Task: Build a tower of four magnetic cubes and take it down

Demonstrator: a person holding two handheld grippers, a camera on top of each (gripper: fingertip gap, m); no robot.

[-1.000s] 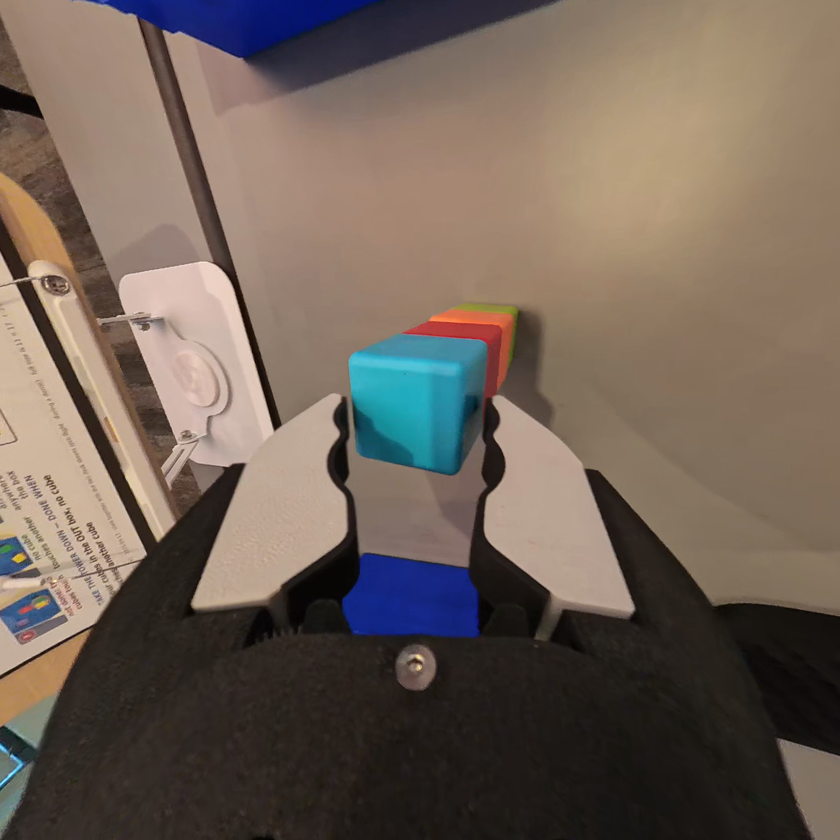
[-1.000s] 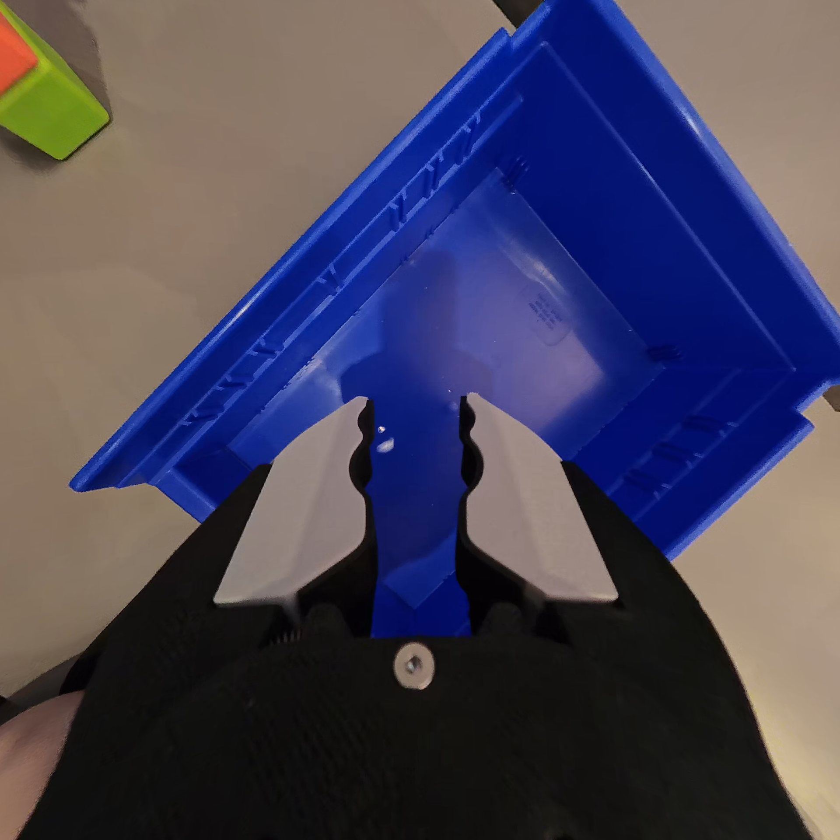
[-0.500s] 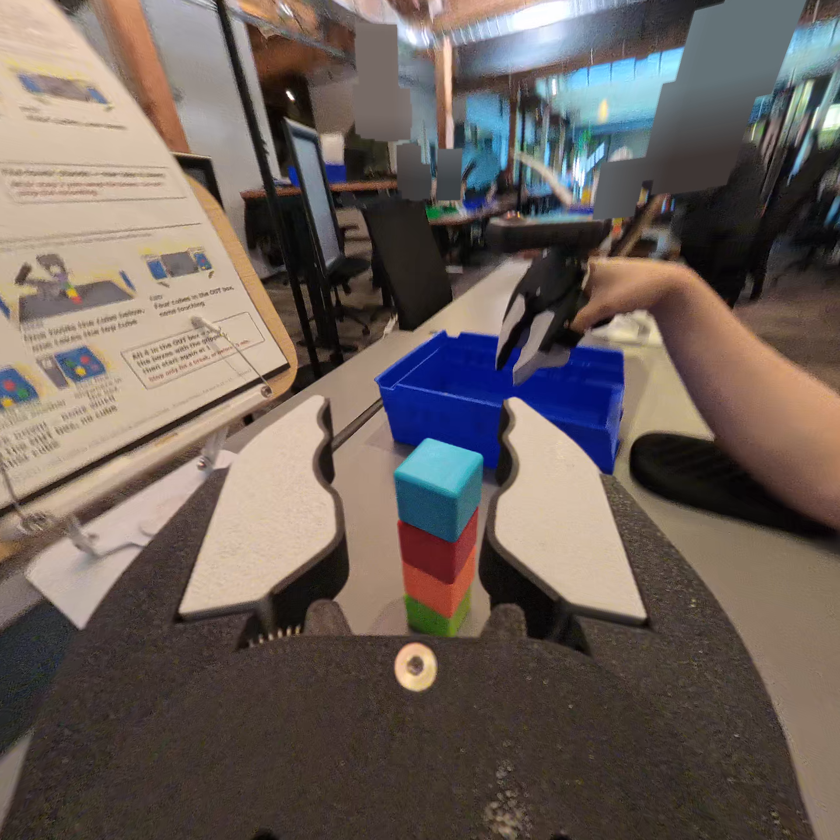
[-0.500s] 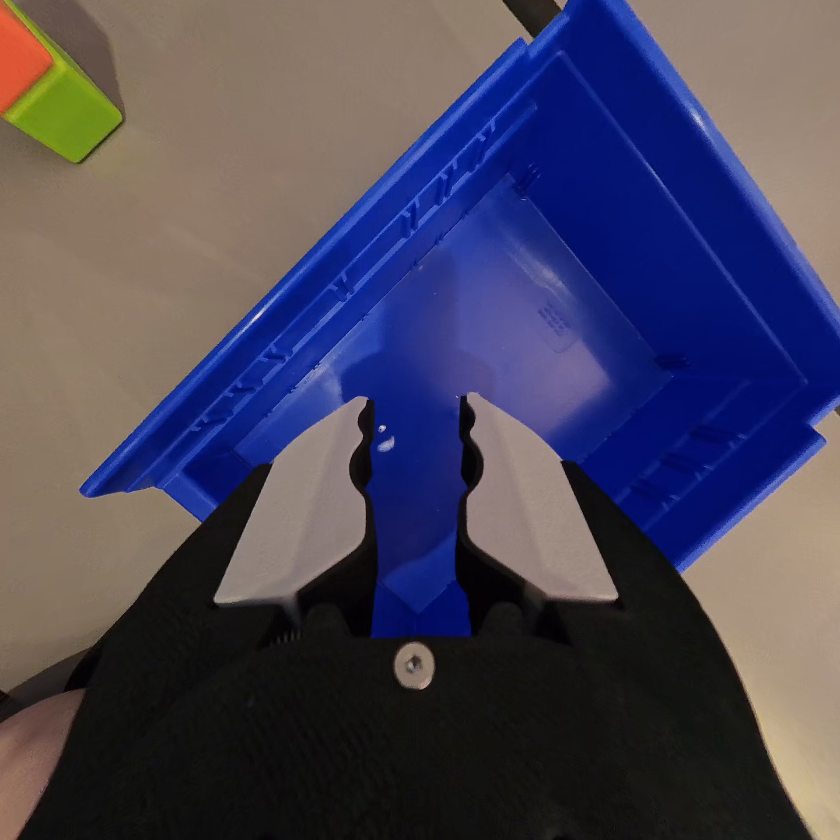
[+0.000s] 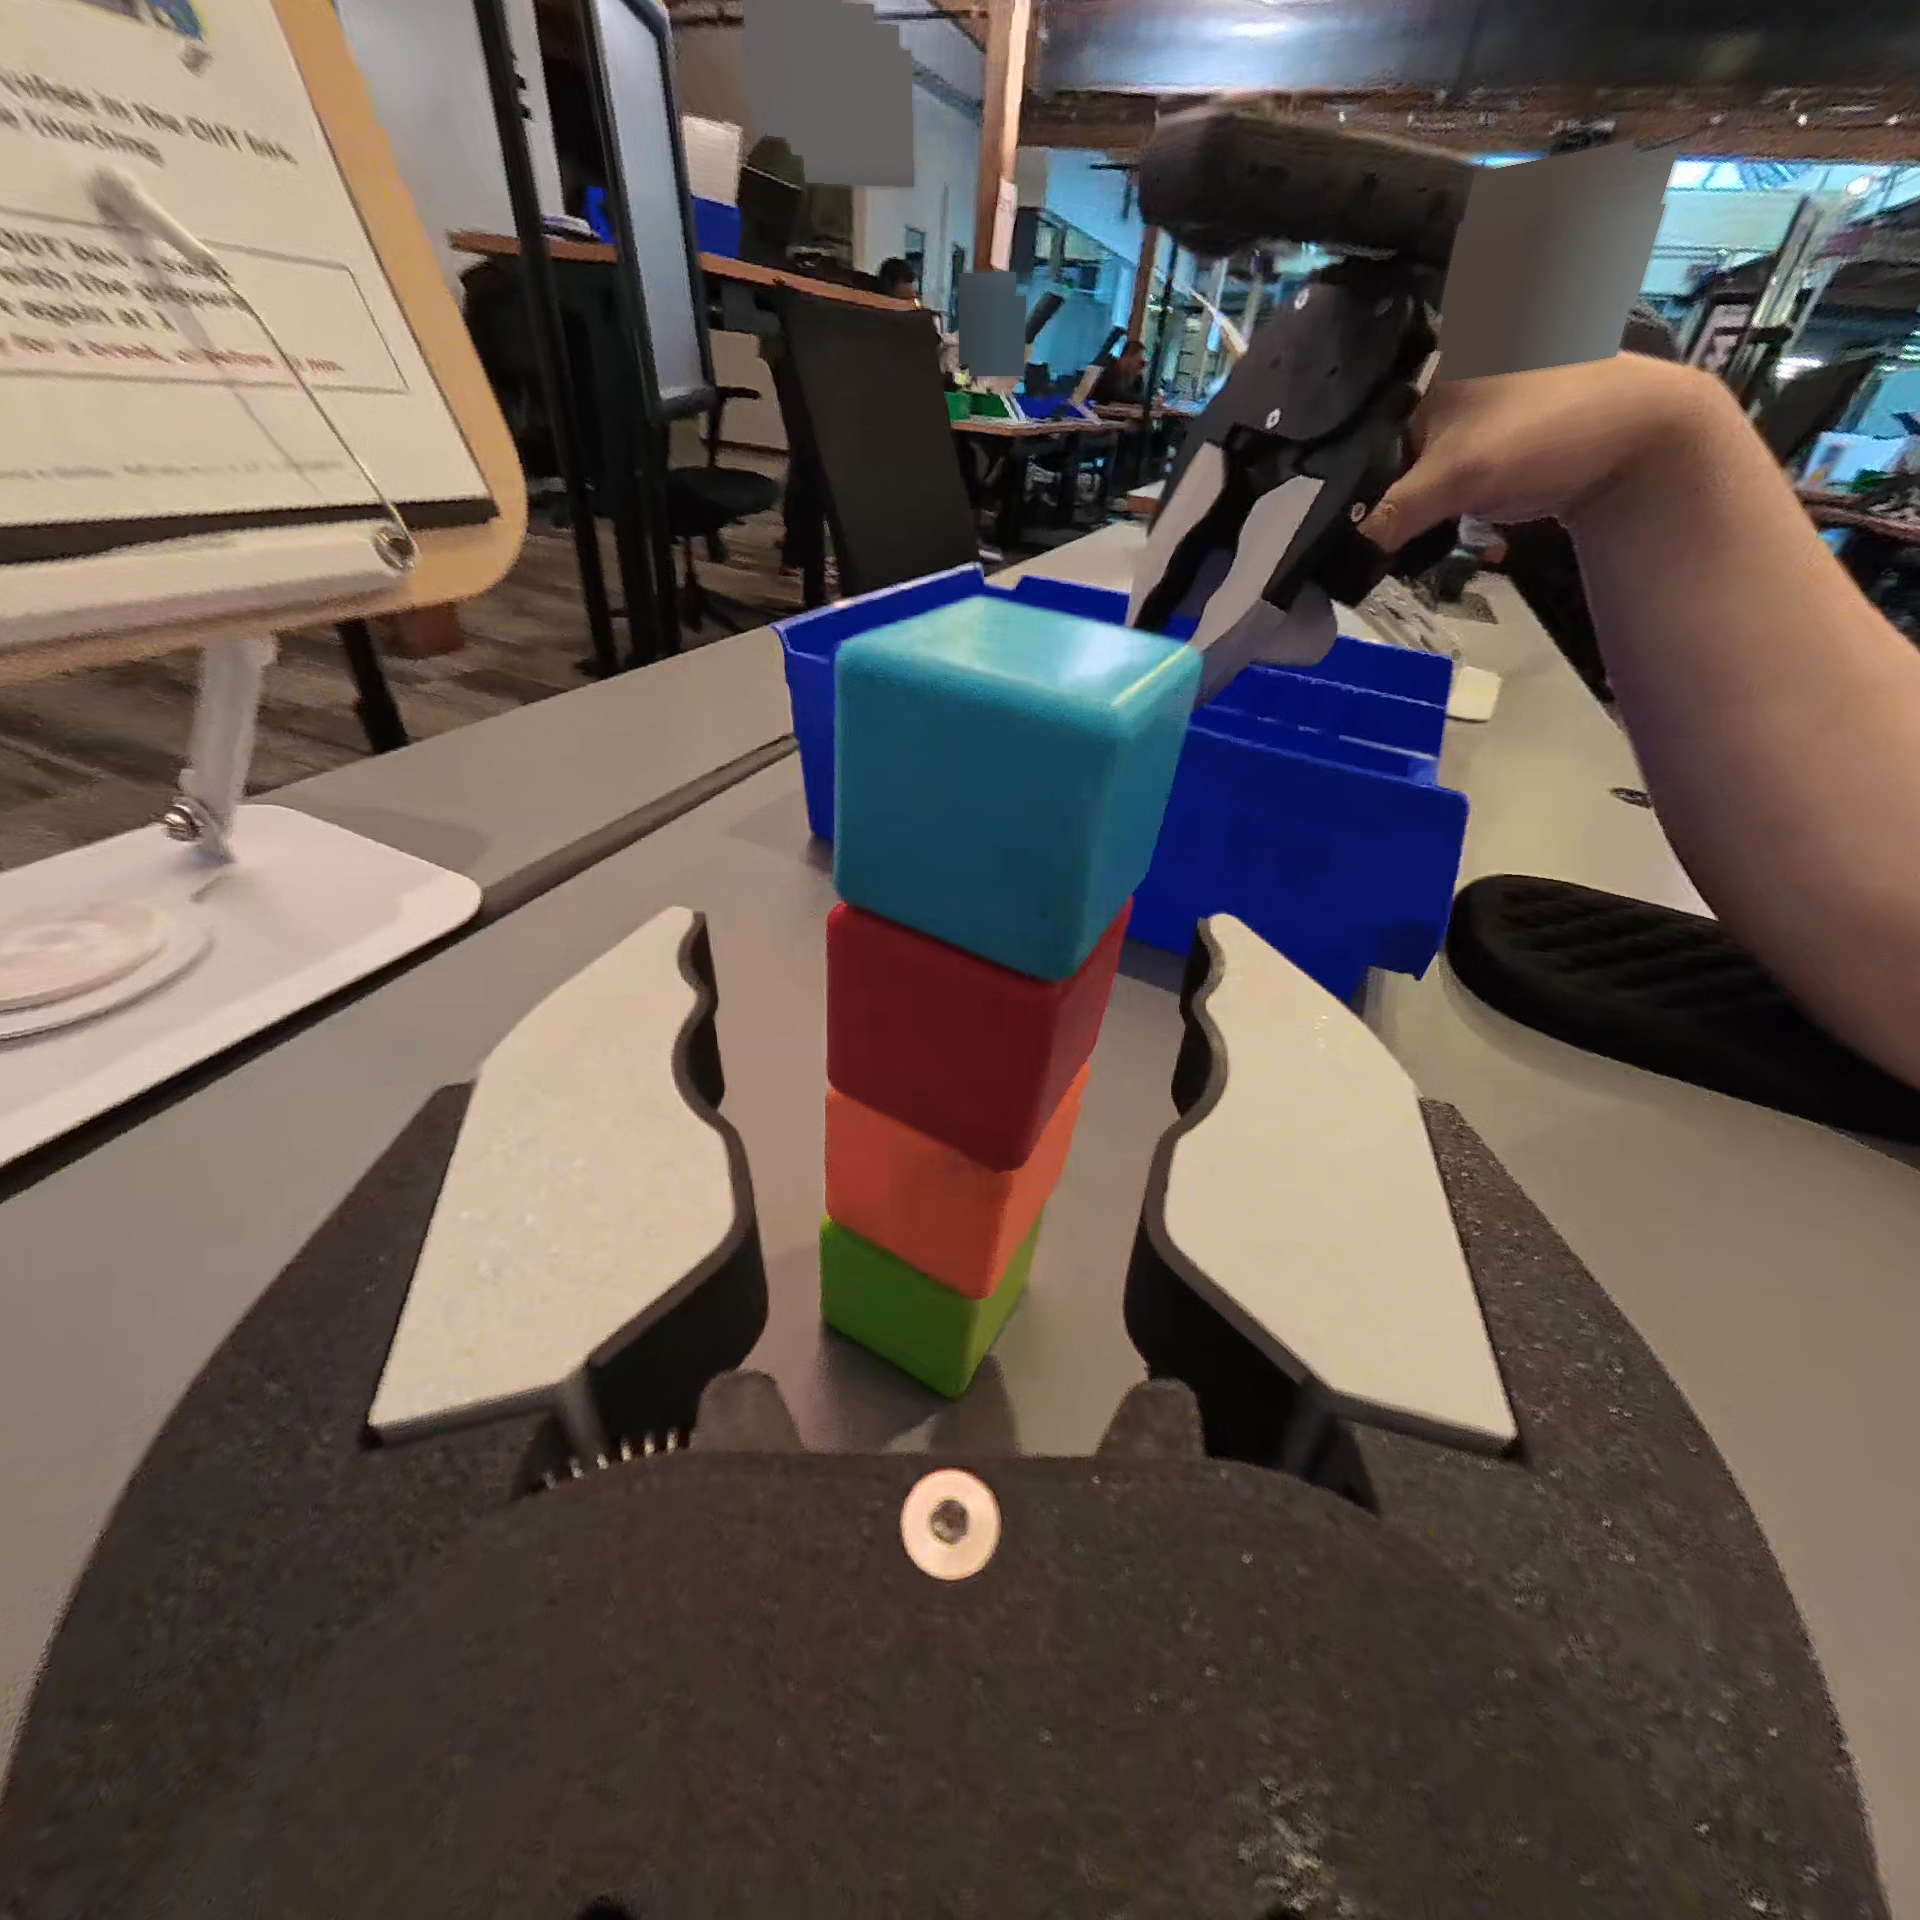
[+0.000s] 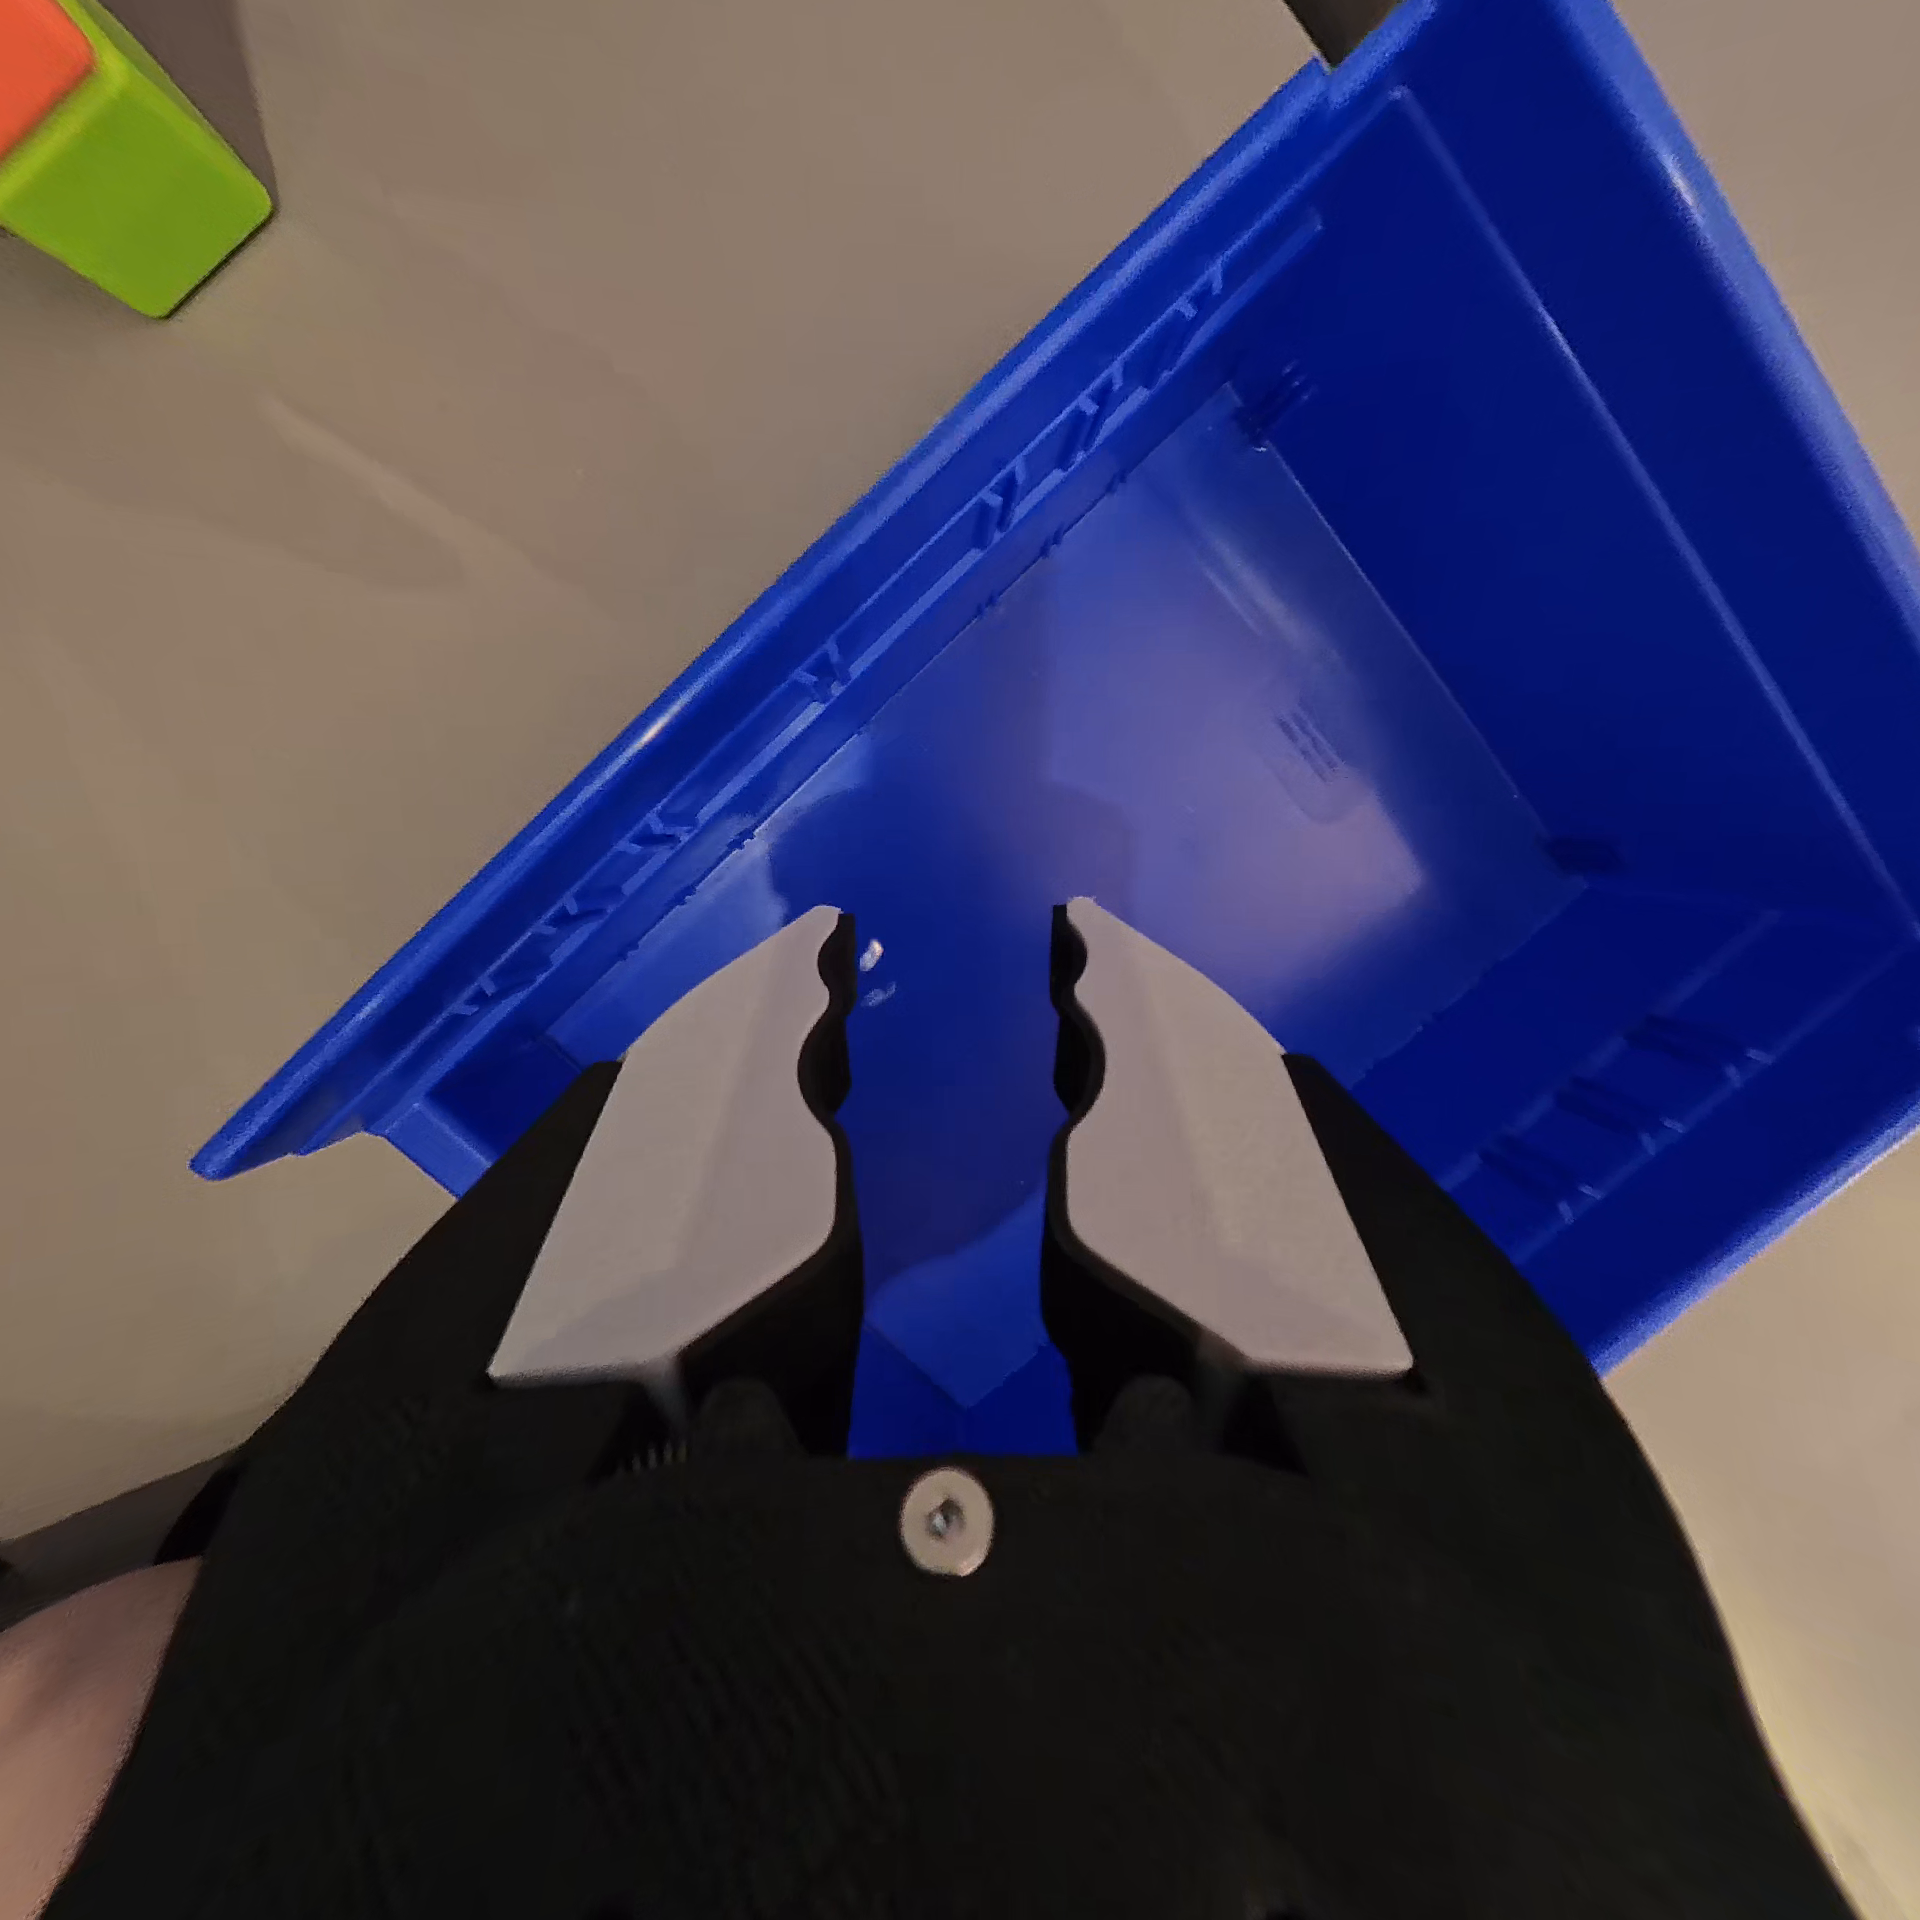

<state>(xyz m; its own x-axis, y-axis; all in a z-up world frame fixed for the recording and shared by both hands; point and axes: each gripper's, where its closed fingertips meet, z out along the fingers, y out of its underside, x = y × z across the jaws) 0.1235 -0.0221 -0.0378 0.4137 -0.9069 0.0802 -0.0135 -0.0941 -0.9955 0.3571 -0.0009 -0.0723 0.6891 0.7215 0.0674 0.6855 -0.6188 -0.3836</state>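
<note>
Closer now than half a second back: left gripper (image 5: pixel 951 1023) has drawn nearer the tower, cubes filling more of its view; right gripper (image 6: pixel 951 1029) unchanged over the bin.

Left gripper jaws wide apart, touching nothing, flanking the four-cube tower on the grey worktop (image 5: pixel 582 810). Stack bottom to top: green cube (image 5: pixel 914 1314), orange cube (image 5: pixel 925 1195), red cube (image 5: pixel 956 1039), teal cube (image 5: pixel 997 790), each sat slightly askew on the one below. Blue bin (image 5: pixel 1299 852) just behind the tower at 1 o'clock, second blue bin touching it behind. White stand base (image 5: pixel 260 914) at 9 o'clock, clipboard (image 5: pixel 208 312) at 10 o'clock. Right gripper jaws part-open, empty, pointing down into the bin's bare floor (image 6: pixel 1195 748); green cube at 11 o'clock in the right wrist view.
</note>
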